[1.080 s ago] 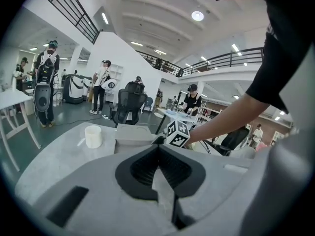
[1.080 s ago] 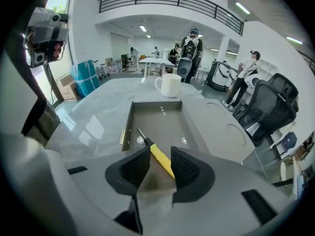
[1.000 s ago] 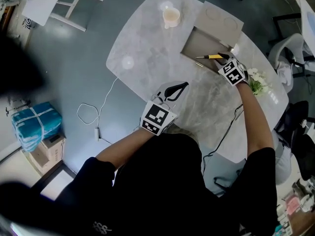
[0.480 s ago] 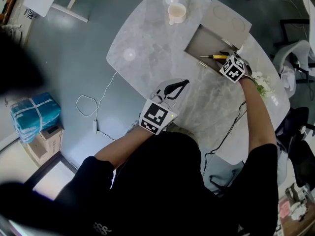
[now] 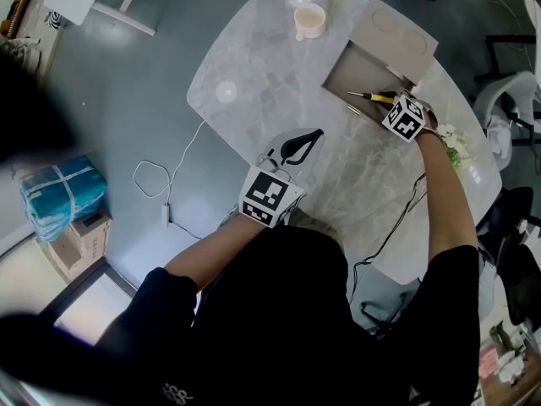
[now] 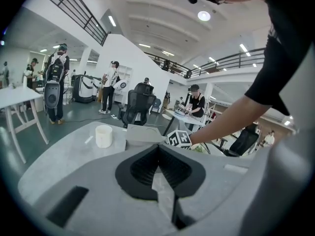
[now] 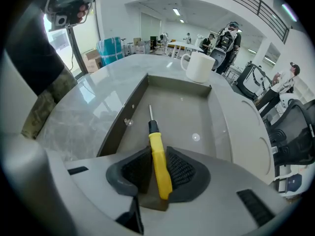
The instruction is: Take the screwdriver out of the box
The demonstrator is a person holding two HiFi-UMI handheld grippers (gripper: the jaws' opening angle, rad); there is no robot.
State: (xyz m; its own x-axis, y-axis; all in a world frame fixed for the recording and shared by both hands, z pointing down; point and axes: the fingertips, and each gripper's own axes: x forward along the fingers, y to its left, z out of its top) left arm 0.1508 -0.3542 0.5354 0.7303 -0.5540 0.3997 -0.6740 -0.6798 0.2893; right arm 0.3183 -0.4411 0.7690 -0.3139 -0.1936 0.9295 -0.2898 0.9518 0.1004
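First, the head view: the right gripper (image 5: 390,101) reaches over the near edge of the open box (image 5: 353,73) on the table (image 5: 254,66), and its marker cube shows a corner where a second ago it showed a flat face, so the wrist has rolled and the hand has settled lower onto the tool. The screwdriver (image 5: 368,96) lies on the box floor where it lay before, not yet lifted. Its long axis runs roughly across the picture, with the metal tip to the left and the yellow handle to the right, under the jaws. The left gripper (image 5: 313,134) rests well apart from the box, near the person's body, and has hardly shifted. Next, the left gripper view: its jaws are clenched together with nothing between them, and beyond them stand the cup (image 6: 103,135) and the right hand's cube at the box. Last, the right gripper view: the jaws are closing, and their pads already press both sides of the yellow handle, so the screwdriver is being grasped. From here its axis runs straight away along the line of the jaws. The shaft points at the far wall of the box, leaning slightly left towards the side wall. I judge the grip is nearly made, and what remains is to raise the tool clear of the box walls.
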